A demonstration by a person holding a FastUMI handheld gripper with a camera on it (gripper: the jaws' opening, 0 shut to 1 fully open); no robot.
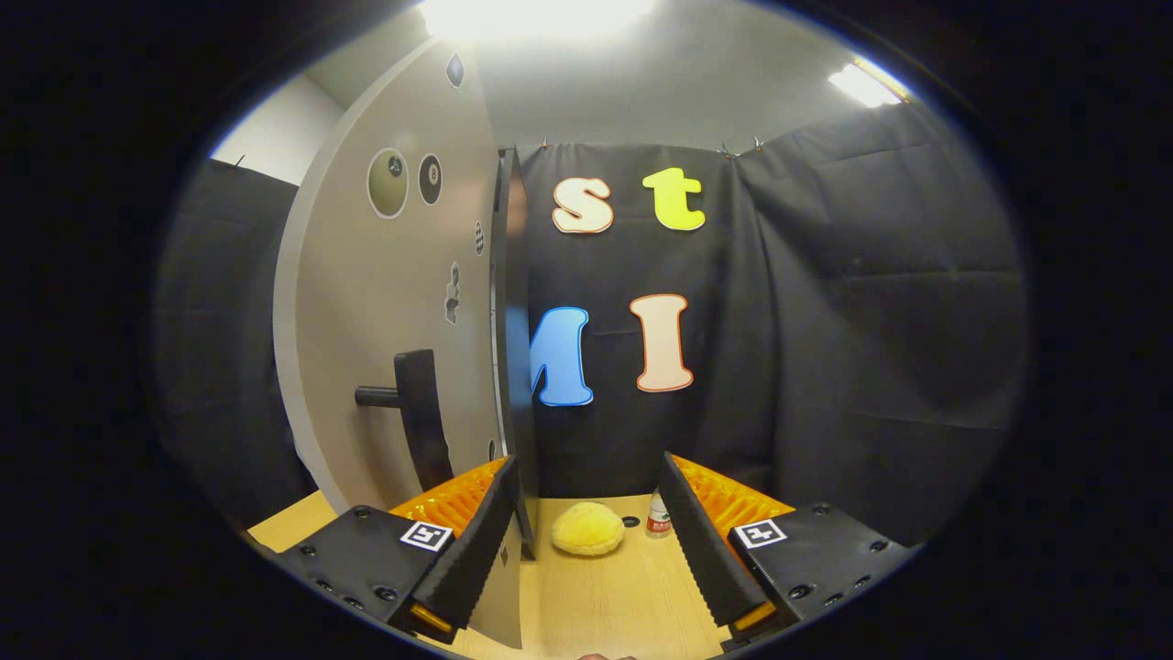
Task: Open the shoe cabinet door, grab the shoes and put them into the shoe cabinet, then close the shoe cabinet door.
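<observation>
Shoe cabinet door (385, 302) fills left of frame, flat pale panel, dark bar handle (417, 417). Fuzzy yellow slipper (587, 529) lower centre on wooden table (614, 605), small bottle (657, 516) beside. Gripper (586, 522) spread wide, grasping nothing.

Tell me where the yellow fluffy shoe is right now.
In the gripper view the yellow fluffy shoe lies on the wooden table, just ahead of the open gripper, between the cabinet door edge and a small bottle.
</observation>
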